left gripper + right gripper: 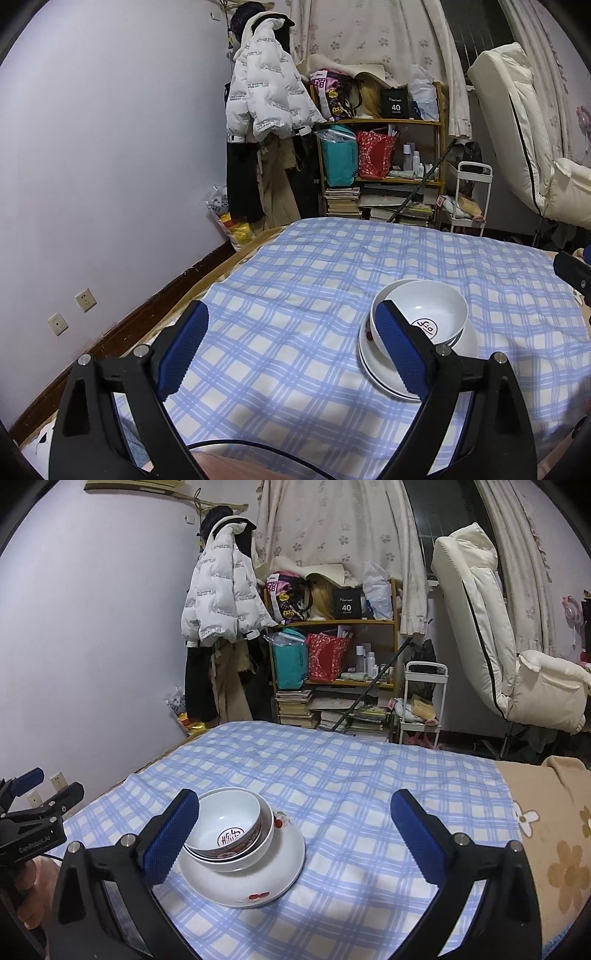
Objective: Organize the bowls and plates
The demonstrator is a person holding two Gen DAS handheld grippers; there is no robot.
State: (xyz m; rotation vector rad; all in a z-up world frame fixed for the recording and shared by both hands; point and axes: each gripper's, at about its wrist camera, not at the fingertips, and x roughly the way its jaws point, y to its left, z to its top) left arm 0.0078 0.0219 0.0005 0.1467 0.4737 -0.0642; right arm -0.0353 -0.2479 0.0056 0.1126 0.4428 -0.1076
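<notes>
Bowls [229, 827] sit nested on a plate [258, 882]; left gripper [291, 350] and right gripper [295, 838] both spread, empty.

White bowls [229, 823] with red marks, perhaps cherries on the plate [258, 890], blue-checked cloth [351, 775].

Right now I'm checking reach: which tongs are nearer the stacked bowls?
Hard to call. Left tongs have a finger overlapping the bowls; right tongs frame them, neither touching.

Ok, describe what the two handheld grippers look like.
Both match: the left gripper and right gripper have black angular frames, silver pivot bolts and fingers faced with blue knurled pads. A thin dark cable trails beneath the left gripper, whose side carries white lettering.
</notes>
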